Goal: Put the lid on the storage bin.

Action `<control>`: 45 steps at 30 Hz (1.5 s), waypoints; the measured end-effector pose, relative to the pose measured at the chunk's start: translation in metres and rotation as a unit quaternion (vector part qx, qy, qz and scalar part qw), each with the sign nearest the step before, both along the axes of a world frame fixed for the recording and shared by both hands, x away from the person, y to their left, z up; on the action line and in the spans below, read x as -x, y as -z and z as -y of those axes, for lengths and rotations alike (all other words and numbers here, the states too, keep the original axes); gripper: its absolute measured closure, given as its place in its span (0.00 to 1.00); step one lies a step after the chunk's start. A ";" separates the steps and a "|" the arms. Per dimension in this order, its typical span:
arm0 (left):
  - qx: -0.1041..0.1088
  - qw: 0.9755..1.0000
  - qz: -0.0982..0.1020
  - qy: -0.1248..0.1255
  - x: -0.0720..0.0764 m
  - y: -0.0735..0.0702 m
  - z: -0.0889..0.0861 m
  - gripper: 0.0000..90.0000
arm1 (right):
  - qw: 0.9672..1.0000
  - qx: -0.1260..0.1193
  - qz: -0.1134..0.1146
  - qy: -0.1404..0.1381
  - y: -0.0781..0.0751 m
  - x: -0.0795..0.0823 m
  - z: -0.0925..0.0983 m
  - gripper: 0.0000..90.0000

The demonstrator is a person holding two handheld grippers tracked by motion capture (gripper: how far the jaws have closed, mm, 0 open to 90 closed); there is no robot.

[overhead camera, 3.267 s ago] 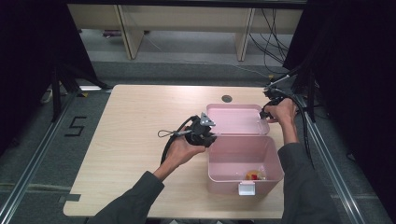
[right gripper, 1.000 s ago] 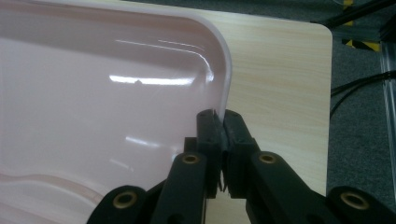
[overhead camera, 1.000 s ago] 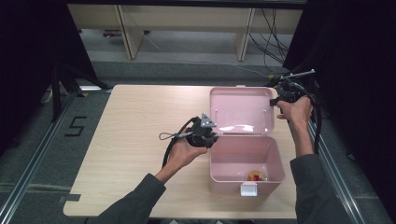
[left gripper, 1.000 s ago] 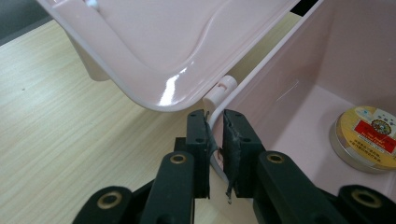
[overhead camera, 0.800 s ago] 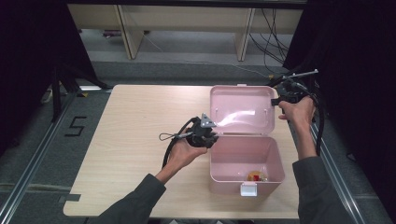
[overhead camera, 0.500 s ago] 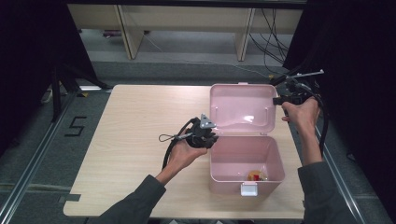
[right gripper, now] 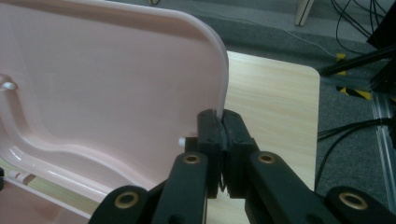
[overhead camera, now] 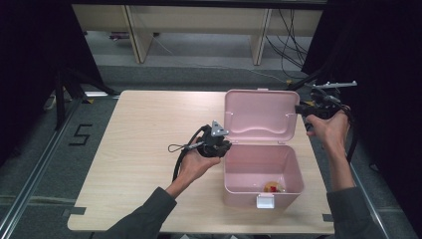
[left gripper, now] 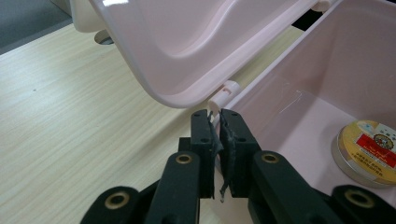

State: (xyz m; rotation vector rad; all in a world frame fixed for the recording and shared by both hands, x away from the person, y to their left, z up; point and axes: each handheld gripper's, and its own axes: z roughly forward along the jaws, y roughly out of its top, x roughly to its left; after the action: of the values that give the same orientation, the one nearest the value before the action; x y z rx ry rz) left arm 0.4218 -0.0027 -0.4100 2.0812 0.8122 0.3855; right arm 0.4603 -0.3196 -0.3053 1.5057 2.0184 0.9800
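A pink plastic box (overhead camera: 249, 195) stands on the right half of the wooden table. Its lid (overhead camera: 259, 115) is raised upright on the rear hinge. My right gripper (overhead camera: 301, 109) is shut on the lid's right edge, and in the right gripper view the jaws pinch the lid's rim (right gripper: 223, 79). My left gripper (overhead camera: 225, 145) is shut on the box's left wall rim (left gripper: 280, 70) close to a white hinge peg (left gripper: 223, 91). A round yellow and red tin (left gripper: 369, 147) lies on the box's floor, near the front (overhead camera: 273, 187).
The box has a white latch (overhead camera: 265, 201) on its front wall. The table (overhead camera: 139, 124) ends just right of the box; a metal rail and cables (right gripper: 355, 126) run on the floor beyond. Shelving stands behind the table.
The lid lay flat behind the box; my right gripper has swung it up to upright and risen with it. The left gripper has stayed on the box's wall.
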 end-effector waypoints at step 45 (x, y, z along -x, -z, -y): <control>0.044 0.999 0.006 -0.009 0.009 -0.001 -0.006 0.86 | 0.994 -0.011 0.106 -0.029 0.007 0.097 0.011 0.98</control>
State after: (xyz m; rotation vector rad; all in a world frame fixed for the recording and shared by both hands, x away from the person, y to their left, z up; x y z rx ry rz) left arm 0.4131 0.0033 -0.4093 1.9903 0.8277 0.3653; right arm 0.3631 -0.3308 -0.3127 1.2996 1.9155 1.1365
